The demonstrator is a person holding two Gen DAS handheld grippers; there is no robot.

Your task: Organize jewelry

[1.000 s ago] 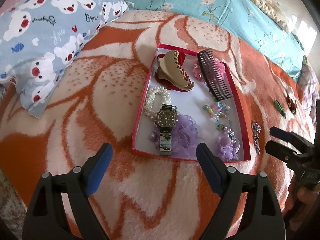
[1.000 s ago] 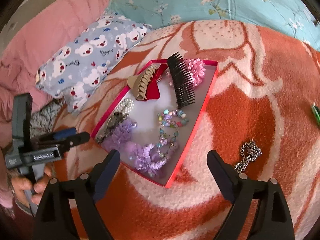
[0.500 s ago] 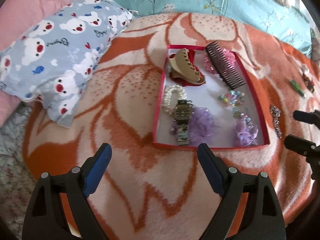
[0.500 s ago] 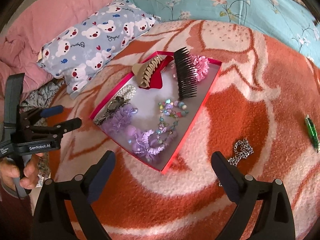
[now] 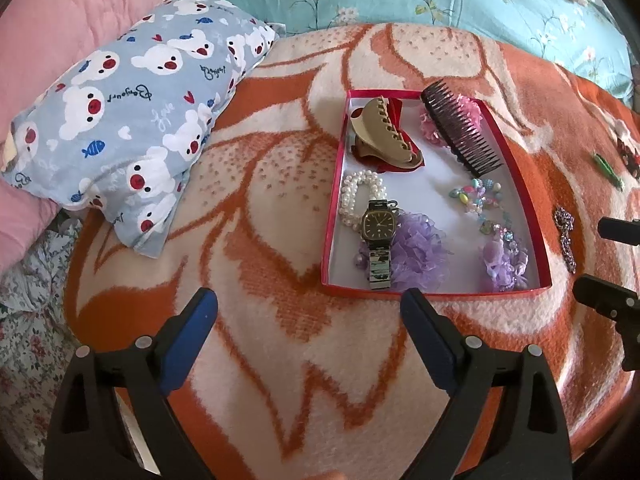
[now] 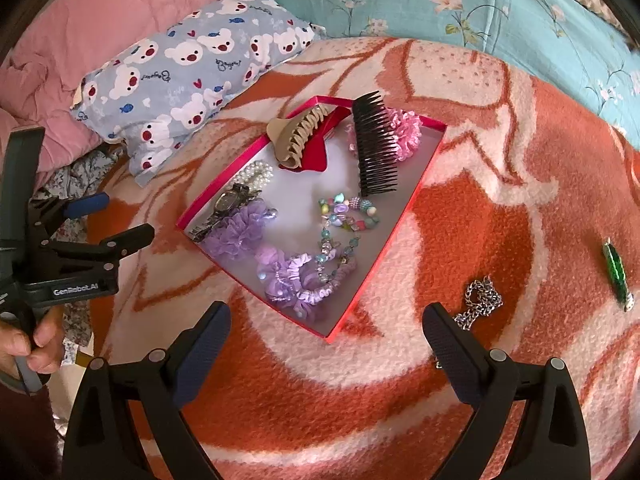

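Jaws of both grippers gape; tray [image 6: 404,216] holds two purple scrunchies [image 6: 240,232], one comb [image 6: 376,148].

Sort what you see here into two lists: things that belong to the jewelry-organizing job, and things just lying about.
Job: red tray, watch, pearl bracelet, silver chain, green clip.
Lying about: bear-print pillow, pink quilt, blanket.
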